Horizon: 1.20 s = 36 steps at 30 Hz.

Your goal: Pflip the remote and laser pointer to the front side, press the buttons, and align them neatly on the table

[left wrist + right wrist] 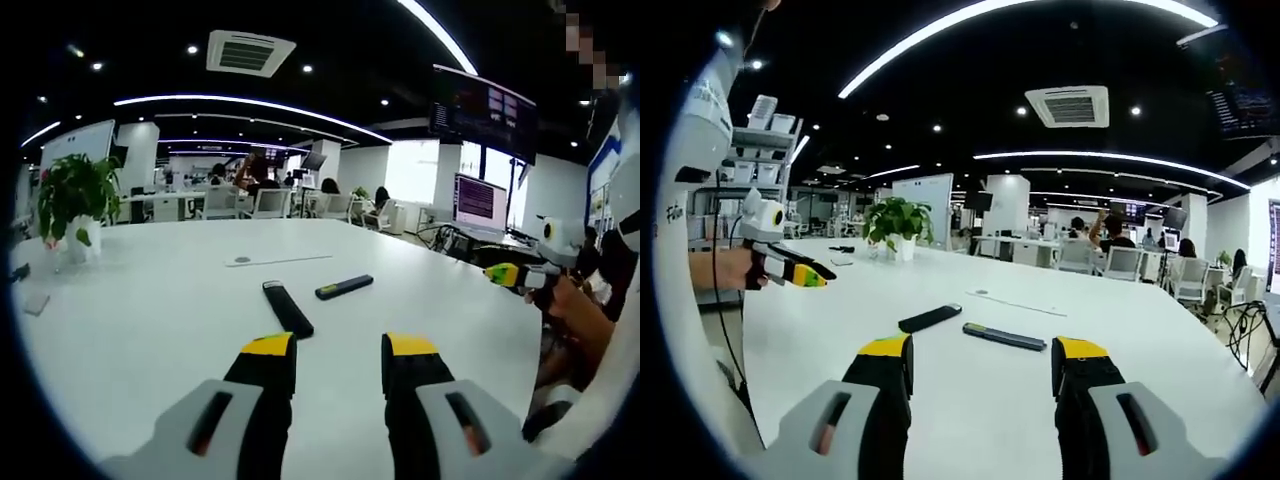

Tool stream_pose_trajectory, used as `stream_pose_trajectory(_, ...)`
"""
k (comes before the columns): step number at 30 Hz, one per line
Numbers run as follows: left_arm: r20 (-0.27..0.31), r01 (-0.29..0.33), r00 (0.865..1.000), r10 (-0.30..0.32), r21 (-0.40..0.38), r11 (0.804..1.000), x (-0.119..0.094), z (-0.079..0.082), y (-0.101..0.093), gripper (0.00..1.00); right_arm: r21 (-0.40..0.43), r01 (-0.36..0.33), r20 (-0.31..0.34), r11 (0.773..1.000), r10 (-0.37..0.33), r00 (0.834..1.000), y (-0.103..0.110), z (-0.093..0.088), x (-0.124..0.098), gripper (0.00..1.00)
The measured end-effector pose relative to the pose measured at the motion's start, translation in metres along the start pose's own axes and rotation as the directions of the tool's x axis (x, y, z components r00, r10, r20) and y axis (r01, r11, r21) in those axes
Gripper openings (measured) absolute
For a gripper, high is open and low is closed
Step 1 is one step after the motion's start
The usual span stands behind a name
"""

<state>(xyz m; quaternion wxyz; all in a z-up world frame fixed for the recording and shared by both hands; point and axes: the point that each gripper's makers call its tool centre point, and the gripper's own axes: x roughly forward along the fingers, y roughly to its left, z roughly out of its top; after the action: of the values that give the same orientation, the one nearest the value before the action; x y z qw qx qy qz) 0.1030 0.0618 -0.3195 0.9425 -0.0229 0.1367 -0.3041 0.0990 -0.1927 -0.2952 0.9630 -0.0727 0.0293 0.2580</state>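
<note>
Yellow-tipped jaws are sitting spread apart on both sides, gripping nothing: the left gripper [340, 352] and the right gripper [983, 357] are hovering over the near edge of the white table [150, 300], so I'd say nothing's been picked up yet. Just past them the remote [288, 308] and the laser pointer [344, 287] are lying flat on the tabletop, close together but angled apart, not lined up. Both are looking plain dark with no buttons showing, probably face down, so flipping is likely coming first. Further back, a potted plant [76, 200] is standing near the far edge.
</note>
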Motion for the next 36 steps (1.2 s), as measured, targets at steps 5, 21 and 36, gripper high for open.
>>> stream_pose_trajectory(5, 0.009, -0.03, 1.0, 0.03, -0.009, 1.0, -0.001, 0.002, 0.004, 0.35, 0.04, -0.049, 0.061, 0.998, 0.046, 0.997, 0.003, 0.013, -0.001, 0.59)
stream_pose_trajectory(21, 0.03, -0.031, 0.999, 0.031, -0.007, 0.999, 0.006, 0.008, 0.007, 0.35, 0.07, -0.048, 0.032, 0.996, 0.046, 0.998, 0.001, 0.004, -0.004, 0.58)
stream_pose_trajectory(36, -0.007, 0.017, 1.0, -0.017, 0.038, 0.999, 0.019, -0.003, -0.004, 0.34, 0.039, -0.026, 0.017, 0.999, 0.025, 1.0, 0.009, 0.002, -0.009, 0.58)
